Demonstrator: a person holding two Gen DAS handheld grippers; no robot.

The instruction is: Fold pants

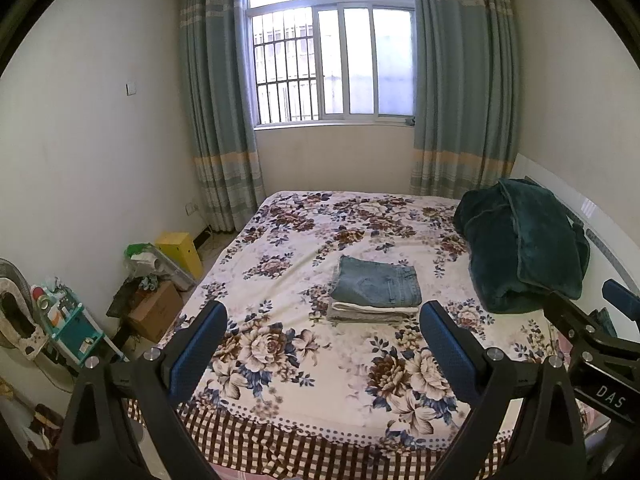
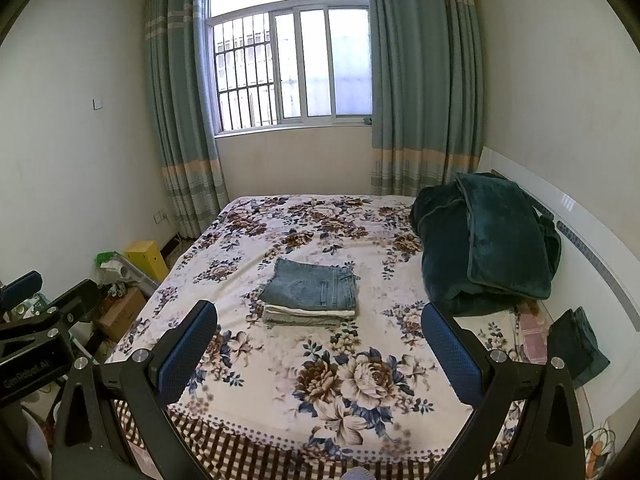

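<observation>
Folded blue jeans (image 1: 377, 286) lie on top of a small stack of folded pale garments (image 1: 366, 313) in the middle of the floral bed (image 1: 280, 340). The jeans (image 2: 312, 289) and the stack (image 2: 306, 315) also show in the right wrist view. My left gripper (image 1: 324, 348) is open and empty, held above the bed's near edge, short of the stack. My right gripper (image 2: 320, 350) is open and empty, likewise short of the stack. The right gripper (image 1: 600, 316) shows at the right edge of the left wrist view, and the left gripper (image 2: 36, 300) shows at the left edge of the right wrist view.
A bundled dark green blanket (image 1: 524, 244) sits at the bed's right against the white headboard (image 2: 592, 240). A dark folded cloth (image 2: 578, 346) lies near it. Boxes and clutter (image 1: 160, 280) stand on the floor at the left. A curtained window (image 1: 332, 60) is behind the bed.
</observation>
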